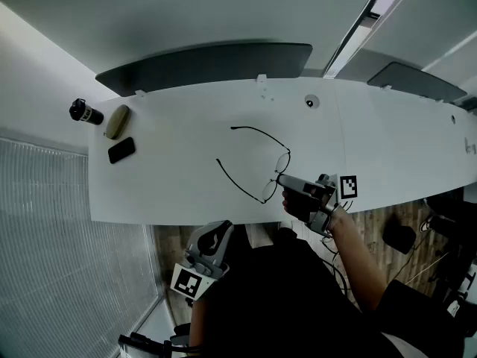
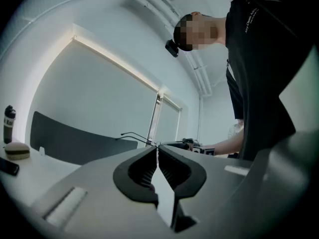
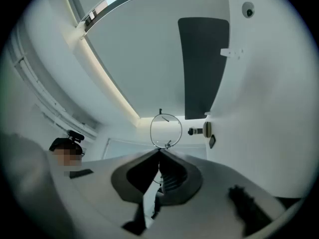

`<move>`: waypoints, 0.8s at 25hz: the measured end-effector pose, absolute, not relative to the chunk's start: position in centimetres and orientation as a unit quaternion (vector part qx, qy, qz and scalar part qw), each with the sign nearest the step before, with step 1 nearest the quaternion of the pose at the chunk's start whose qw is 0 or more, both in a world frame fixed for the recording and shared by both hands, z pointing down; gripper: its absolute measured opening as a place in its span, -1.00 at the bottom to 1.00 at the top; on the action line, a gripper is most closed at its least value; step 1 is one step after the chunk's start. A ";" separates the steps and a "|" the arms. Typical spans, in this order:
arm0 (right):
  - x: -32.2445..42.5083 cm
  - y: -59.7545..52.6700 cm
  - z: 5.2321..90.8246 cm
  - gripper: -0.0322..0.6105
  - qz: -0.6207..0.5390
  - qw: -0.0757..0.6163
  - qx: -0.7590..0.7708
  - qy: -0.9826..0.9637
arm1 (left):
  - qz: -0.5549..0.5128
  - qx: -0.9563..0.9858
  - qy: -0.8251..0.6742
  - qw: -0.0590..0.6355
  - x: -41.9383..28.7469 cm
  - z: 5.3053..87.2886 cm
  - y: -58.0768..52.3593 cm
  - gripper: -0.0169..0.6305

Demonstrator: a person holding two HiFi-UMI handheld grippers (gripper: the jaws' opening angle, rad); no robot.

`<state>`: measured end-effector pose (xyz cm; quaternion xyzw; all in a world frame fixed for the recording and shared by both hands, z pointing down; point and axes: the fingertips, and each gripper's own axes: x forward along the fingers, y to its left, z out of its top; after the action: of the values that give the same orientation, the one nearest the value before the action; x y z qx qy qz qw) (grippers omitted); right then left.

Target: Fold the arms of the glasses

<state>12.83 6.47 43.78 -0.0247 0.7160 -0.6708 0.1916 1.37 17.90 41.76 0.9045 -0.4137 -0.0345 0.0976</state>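
Head view, glasses [image 1: 261, 164]: they lie on the white table [image 1: 387, 148] near its front edge. Both arms [image 1: 237, 179] are spread open and run to the left. The wire is thin and hard to trace where it meets the tool.
Head view, right gripper [image 1: 280, 179]: its tips are at the lens end of the glasses. The contact is too small to read from here.
Head view, left gripper [image 1: 218, 234]: it is off the table, below the front edge and well apart from the glasses. The person's dark torso partly cuts it off.
Head view, table's far left: a black bottle [image 1: 86, 112], a beige oval object [image 1: 117, 121] and a flat black object [image 1: 121, 150] lie near one another. What the last two are is unclear.
Left gripper view, left gripper [image 2: 158, 151]: its jaws are closed together with the tips touching and nothing between them.
Left gripper view, glasses [image 2: 133, 136]: only thin arm lines show beyond the tips. The lenses are lost behind the jaws.
Right gripper view, right gripper [image 3: 159, 156]: its jaws are clamped on the glasses' frame.
Right gripper view, lens rim [image 3: 152, 131]: one ring stands clear just past the tips, and a fine curve of wire shows in the gap lower down. The arms are out of sight.
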 end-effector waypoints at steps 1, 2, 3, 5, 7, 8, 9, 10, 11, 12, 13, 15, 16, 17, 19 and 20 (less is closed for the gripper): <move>13.0 6.5 43.1 -0.87 -0.671 0.193 -0.034 0.715 | -0.029 0.910 -0.402 0.099 1.2 41.1 17.5 -0.89; 13.1 6.4 42.5 -0.87 -0.670 0.195 -0.043 0.716 | -0.023 0.915 -0.391 0.102 0.8 40.6 17.0 -0.89; 12.8 6.1 42.1 -0.87 -0.668 0.196 -0.050 0.716 | -0.015 0.918 -0.381 0.104 0.2 40.4 16.4 -0.89; 10.6 5.3 42.1 -0.87 -0.661 0.202 -0.061 0.720 | -0.001 0.923 -0.369 0.111 -2.6 41.4 14.7 -0.89; 7.5 4.5 43.1 -0.87 -0.656 0.209 -0.065 0.723 | -0.001 0.923 -0.368 0.113 -6.2 42.8 12.8 -0.89; 6.5 4.3 43.4 -0.87 -0.656 0.211 -0.066 0.721 | -0.006 0.922 -0.371 0.111 -7.2 43.1 12.0 -0.89; 6.1 4.2 43.6 -0.87 -0.660 0.212 -0.065 0.718 | -0.009 0.921 -0.374 0.109 -7.6 43.1 11.4 -0.89; 6.0 4.3 43.7 -0.87 -0.665 0.211 -0.064 0.713 | -0.009 0.919 -0.378 0.108 -7.6 43.1 11.0 -0.89; 6.1 4.4 43.8 -0.87 -0.670 0.209 -0.062 0.710 | -0.007 0.918 -0.381 0.107 -7.5 43.0 10.8 -0.89; 6.2 4.4 43.9 -0.87 -0.672 0.205 -0.061 0.709 | -0.006 0.918 -0.382 0.104 -7.3 42.9 10.6 -0.89; 6.2 4.6 43.9 -0.87 -0.673 0.201 -0.058 0.710 | -0.006 0.919 -0.382 0.101 -7.0 42.9 10.5 -0.89; 6.2 4.8 44.0 -0.87 -0.674 0.196 -0.053 0.711 | 0.006 0.922 -0.375 0.094 -6.7 43.1 10.7 -0.89; 6.2 4.6 44.0 -0.87 -0.674 0.197 -0.052 0.710 | 0.015 0.924 -0.371 0.092 -6.5 43.2 10.5 -0.89; 6.4 4.0 43.9 -0.87 -0.674 0.199 -0.050 0.709 | 0.022 0.925 -0.368 0.091 -6.2 43.4 9.9 -0.89; 7.1 2.0 43.8 -0.87 -0.674 0.199 -0.049 0.710 | 0.025 0.923 -0.371 0.099 -5.6 43.4 8.0 -0.89; 7.3 1.2 43.8 -0.87 -0.673 0.198 -0.049 0.711 | 0.019 0.920 -0.376 0.105 -5.4 43.1 7.2 -0.89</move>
<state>7.28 1.20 43.78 -0.0491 0.7108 -0.6732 0.1979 -5.40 7.16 43.14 0.9204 -0.3762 0.0193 0.1046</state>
